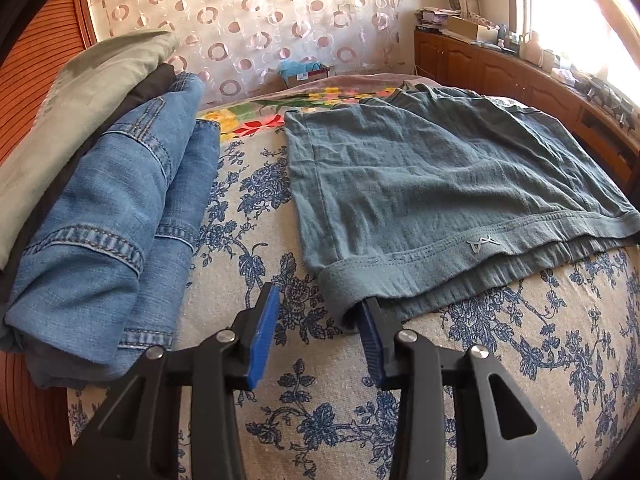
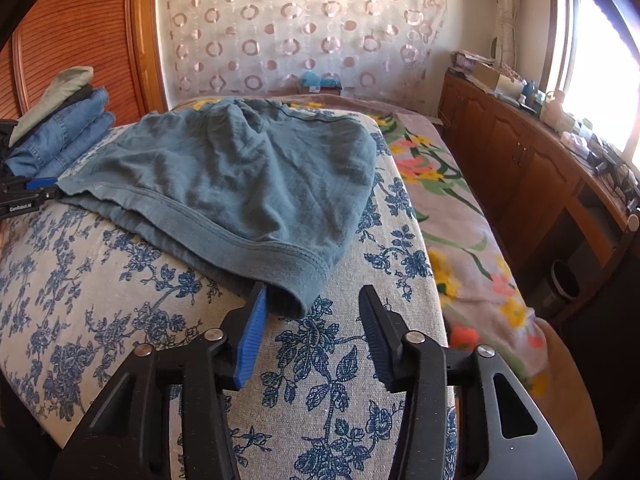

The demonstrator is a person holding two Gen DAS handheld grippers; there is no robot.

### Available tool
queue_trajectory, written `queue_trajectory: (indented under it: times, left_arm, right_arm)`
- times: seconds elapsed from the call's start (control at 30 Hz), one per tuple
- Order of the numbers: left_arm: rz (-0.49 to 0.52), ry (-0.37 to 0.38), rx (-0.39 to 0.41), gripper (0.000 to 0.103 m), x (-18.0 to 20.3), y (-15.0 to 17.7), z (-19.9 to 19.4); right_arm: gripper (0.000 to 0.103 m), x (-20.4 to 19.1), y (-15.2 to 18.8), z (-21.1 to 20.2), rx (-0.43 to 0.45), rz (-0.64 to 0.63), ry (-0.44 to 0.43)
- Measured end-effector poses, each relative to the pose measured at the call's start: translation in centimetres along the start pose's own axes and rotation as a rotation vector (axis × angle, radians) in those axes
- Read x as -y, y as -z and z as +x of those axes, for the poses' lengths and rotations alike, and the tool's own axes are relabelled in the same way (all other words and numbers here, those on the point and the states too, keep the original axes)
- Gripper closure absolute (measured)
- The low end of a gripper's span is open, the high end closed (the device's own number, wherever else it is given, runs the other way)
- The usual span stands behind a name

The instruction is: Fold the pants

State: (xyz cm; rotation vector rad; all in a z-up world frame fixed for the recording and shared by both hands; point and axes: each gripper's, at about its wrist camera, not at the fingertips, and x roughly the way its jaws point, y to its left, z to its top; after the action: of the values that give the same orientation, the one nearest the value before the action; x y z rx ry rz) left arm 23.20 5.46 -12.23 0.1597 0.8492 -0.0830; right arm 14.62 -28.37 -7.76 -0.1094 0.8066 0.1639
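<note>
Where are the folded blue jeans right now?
The folded blue jeans lie at the left of the left wrist view, in a clothes pile beside the teal pants.

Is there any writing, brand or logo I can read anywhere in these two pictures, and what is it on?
"GenRobot.AI": white print on the left gripper, seen in the right wrist view.
Small pale emblem, no letters: on the waistband of the teal pants.
Label on the cardboard box by the curtain: too small to read.

The pants [image 1: 432,184] are coloured dull blue-green. The cover [image 1: 320,420] is patterned with blue flowers on cream. Blue jeans [image 1: 120,216] are seen at nine o'clock. The gripper pads [image 1: 262,340] are coloured blue.
</note>
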Motion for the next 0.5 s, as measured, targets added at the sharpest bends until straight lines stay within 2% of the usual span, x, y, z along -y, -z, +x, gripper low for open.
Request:
queue_trajectory:
  times: [0.13,0.23,0.27,0.37,0.5]
  left_arm:
    - [-0.005,0.018,0.002,0.073,0.1,-0.2,0.1]
    - [-0.010,0.039,0.005,0.086,0.2,-0.2,0.1]
    - [-0.014,0.049,0.006,0.092,0.2,-0.2,0.1]
    - [-0.017,0.066,0.025,0.100,0.1,0.0,-0.5]
    - [-0.021,0.086,0.039,0.102,-0.1,0.4,-1.6]
  right_arm:
    - [0.082,-0.1,-0.2,0.7,-0.016,-0.005,0.005]
    - [0.094,-0.1,-0.2,0.7,-0.014,-0.005,-0.008]
    - [0.096,-0.1,-0.2,0.6,-0.007,-0.004,-0.008]
    - [0.099,-0.1,-0.2,0.4,0.008,0.002,-0.017]
    - [0.100,0.0,-0.3,0.0,0.020,0.007,-0.035]
